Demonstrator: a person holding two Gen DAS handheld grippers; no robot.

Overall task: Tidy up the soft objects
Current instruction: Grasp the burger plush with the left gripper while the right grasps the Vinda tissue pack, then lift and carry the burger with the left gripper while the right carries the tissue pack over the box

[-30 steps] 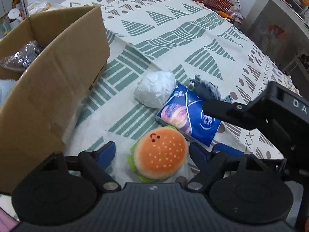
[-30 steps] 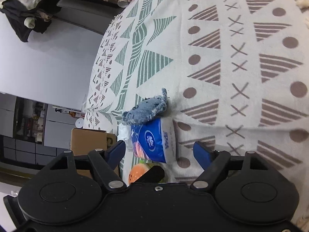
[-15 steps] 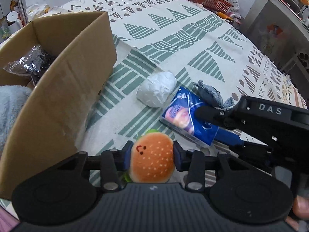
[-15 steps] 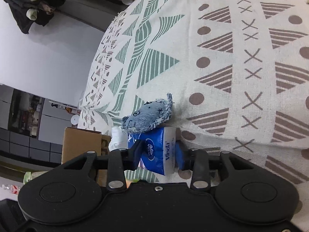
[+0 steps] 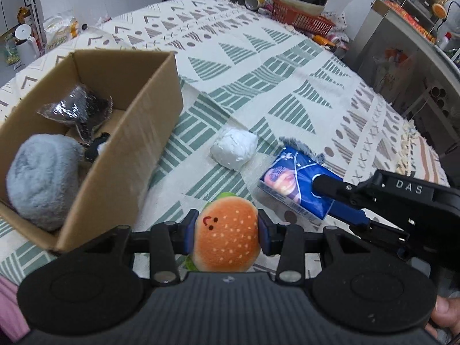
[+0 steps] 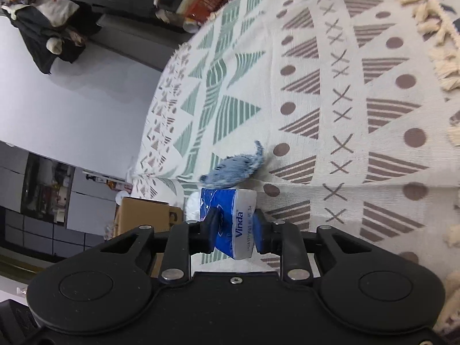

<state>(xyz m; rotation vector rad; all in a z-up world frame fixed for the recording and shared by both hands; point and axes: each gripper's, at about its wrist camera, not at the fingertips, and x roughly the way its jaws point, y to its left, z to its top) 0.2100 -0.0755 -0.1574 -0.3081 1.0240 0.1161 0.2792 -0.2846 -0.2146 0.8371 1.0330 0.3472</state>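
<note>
My left gripper [image 5: 227,234] is shut on an orange burger plush [image 5: 227,238], held above the patterned cloth just right of the open cardboard box [image 5: 126,155]. My right gripper [image 6: 235,230] is shut on a blue Vinda tissue pack [image 6: 230,215], which shows lifted in the left wrist view as the tissue pack [image 5: 293,187] with the right gripper [image 5: 330,198] clamped on its end. A grey-blue plush toy [image 6: 235,169] lies on the cloth just beyond the pack. A white crumpled ball [image 5: 234,152] lies between box and pack.
The box holds a grey fluffy plush [image 5: 40,181] and a dark shiny bag [image 5: 74,109]. A red basket [image 5: 302,20] and dishes stand at the table's far end. A metal cabinet [image 5: 402,66] stands to the right. A hand [image 5: 445,316] shows at the lower right.
Both grippers closed from open: the left on the burger plush, the right on the tissue pack. Both then rose, so the box interior came into the left wrist view.
</note>
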